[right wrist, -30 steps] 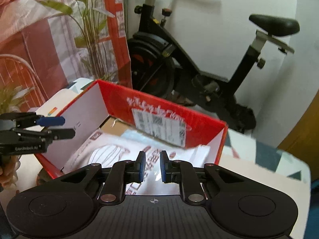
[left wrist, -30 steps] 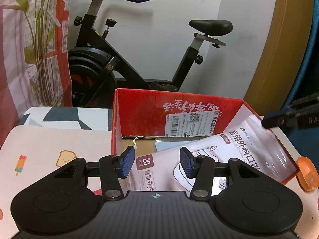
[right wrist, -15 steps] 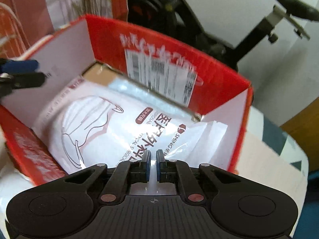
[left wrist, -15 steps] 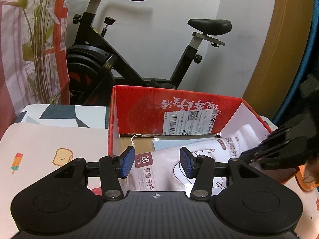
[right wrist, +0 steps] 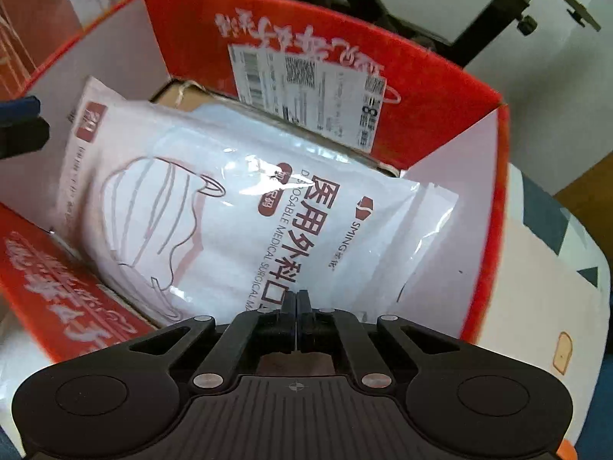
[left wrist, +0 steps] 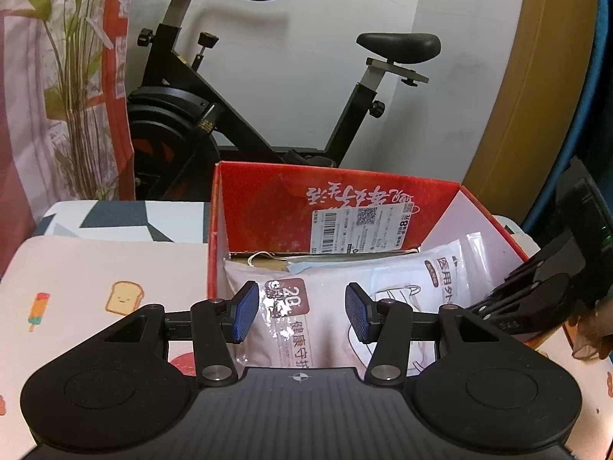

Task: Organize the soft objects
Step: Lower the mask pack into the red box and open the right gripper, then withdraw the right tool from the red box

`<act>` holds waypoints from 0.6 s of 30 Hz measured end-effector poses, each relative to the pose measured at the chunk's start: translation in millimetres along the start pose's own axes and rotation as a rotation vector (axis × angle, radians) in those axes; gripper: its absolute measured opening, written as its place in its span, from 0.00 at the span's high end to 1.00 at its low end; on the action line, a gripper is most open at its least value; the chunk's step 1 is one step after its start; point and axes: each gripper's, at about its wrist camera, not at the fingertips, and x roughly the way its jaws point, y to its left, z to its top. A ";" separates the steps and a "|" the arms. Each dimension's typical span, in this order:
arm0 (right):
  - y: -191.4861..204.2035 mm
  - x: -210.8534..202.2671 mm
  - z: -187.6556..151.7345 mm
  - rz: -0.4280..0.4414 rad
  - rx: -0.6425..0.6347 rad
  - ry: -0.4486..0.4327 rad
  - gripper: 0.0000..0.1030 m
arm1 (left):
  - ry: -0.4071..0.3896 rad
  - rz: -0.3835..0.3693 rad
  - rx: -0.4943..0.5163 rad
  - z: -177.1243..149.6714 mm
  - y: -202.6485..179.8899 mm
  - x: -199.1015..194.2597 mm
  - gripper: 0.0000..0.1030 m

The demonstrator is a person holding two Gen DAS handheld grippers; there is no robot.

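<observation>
Mask pack's (right wrist: 245, 207) near end behind closed right gripper (right wrist: 297, 299), perhaps pinched

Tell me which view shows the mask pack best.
The right wrist view: the mask pack fills the red box, printing readable, nearly whole. In the left wrist view the left gripper hides the pack's near part.

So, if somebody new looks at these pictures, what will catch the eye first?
Probably the red cardboard box, open on the table, with a shiny white pack of surgical masks lying inside and filling most of it. The right gripper points down at that pack with its jaws shut, while the left gripper sits open at the box's near side. Behind stands a black exercise bike.
</observation>
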 end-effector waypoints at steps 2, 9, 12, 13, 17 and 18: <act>-2.1 -9.9 -5.1 0.008 0.013 -0.027 0.92 | 0.000 0.014 0.006 -0.4 -1.2 -6.6 0.49; -0.1 -51.3 -33.6 0.021 0.072 -0.217 0.65 | -0.021 0.029 0.018 -6.9 -12.4 -37.2 0.49; 3.5 -68.2 -55.3 0.028 0.103 -0.343 0.46 | -0.022 0.014 0.019 -15.1 -17.1 -52.3 0.49; 4.7 -71.8 -61.9 0.034 0.110 -0.372 0.45 | -0.021 0.010 0.018 -18.7 -18.6 -57.5 0.49; 13.5 -91.1 -91.2 0.036 0.169 -0.521 0.26 | -0.013 0.012 0.024 -34.7 -22.6 -75.3 0.41; 17.4 -96.4 -99.2 0.021 0.165 -0.574 0.20 | -0.015 0.018 0.030 -38.4 -23.5 -79.4 0.31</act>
